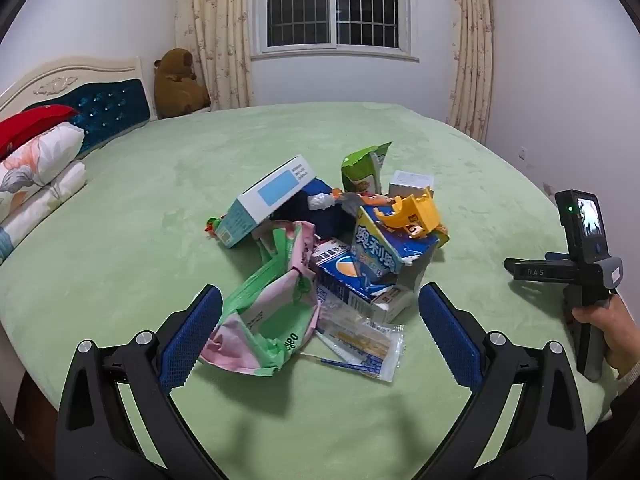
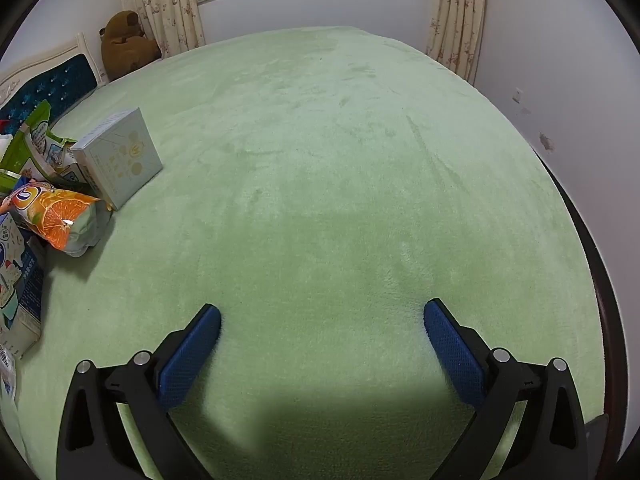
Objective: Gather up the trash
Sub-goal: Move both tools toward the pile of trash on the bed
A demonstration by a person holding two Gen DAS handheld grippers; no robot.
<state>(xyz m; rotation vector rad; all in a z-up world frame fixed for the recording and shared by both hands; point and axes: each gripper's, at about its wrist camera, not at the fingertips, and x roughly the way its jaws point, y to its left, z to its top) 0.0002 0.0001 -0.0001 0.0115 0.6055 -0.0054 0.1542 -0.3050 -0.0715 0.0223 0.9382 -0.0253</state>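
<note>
Left wrist view: the left gripper (image 1: 320, 332), two black arms tipped with blue textured pads, hangs with its jaws spread wide and nothing clamped, tilted down over the near side of a heap of trash on the pale green plush bedspread (image 1: 120, 248). Between the pads lie a crumpled pink-and-green plastic wrapper (image 1: 264, 320) and a clear flat plastic sachet (image 1: 360, 344); neither pad presses on them. Just beyond them sits a blue-and-white carton with Chinese print (image 1: 352, 280), and a torn blue biscuit box (image 1: 390, 252) leans on it with a yellow plastic piece (image 1: 414, 212) on top. Farther back, a white-and-teal cardboard box (image 1: 268, 200) tilts over the heap, with a green snack bag (image 1: 362, 168) standing behind. The heap sits around the middle of the bed, well clear of its edges. Near the right edge a hand (image 1: 600, 320) holds the right gripper's handle.

In the right wrist view, the right gripper (image 2: 322, 320) is likewise released, jaws wide over bare bedspread, holding nothing. At that view's left edge lie an orange-printed foil bag (image 2: 56, 216) and a pale grey square box (image 2: 120, 160) leaning beside it. A brown plush bear (image 2: 124, 40) sits at the bed's far corner by the blue tufted headboard (image 2: 56, 84).
</note>
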